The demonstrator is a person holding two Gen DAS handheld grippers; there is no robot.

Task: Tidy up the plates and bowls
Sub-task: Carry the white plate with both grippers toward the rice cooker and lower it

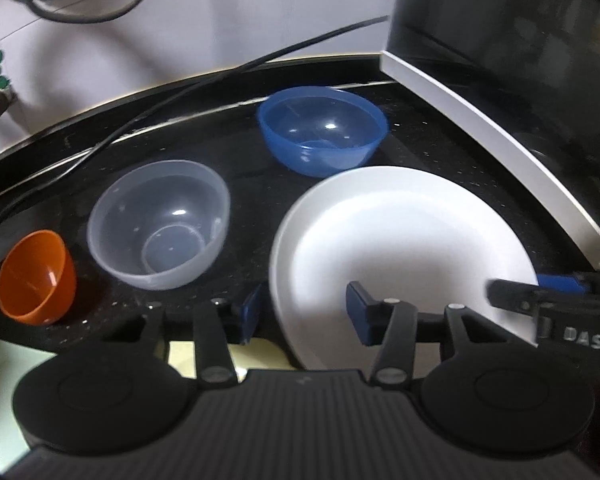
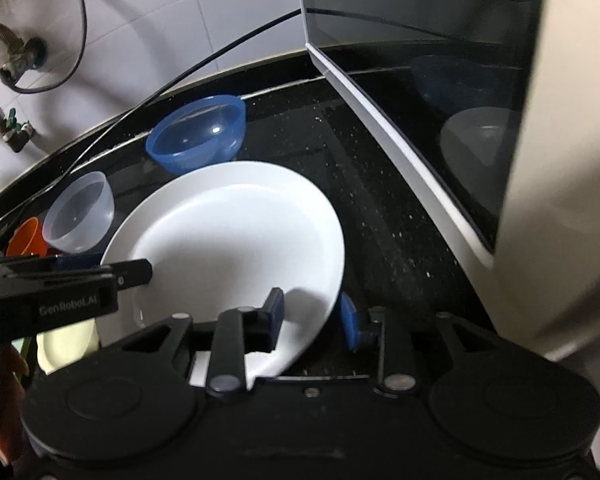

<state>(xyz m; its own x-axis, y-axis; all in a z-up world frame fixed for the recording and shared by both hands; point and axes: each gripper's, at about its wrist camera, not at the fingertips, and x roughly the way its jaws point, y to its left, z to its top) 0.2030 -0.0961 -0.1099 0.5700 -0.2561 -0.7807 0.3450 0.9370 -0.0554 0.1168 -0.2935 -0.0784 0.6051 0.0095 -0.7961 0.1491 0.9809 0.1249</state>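
plate (image 2: pixel 236 232): round, glossy white | left gripper (image 1: pixel 304 312), right gripper (image 2: pixel 312 316): both clamped on its rim | 3 smooth plastic bowls

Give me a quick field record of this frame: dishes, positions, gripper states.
surface: black speckled counter
plate: white plate, tilted, near edge raised
left gripper: fingers straddle the plate's left rim; contact unclear
right gripper: fingers straddle the plate's right rim; contact unclear
blue bowl: upright, behind the plate
clear bowl: upright, left of the plate
orange bowl: upright, leftmost
appliance: dark glass front, right of the dishes
stacking: none visible yet
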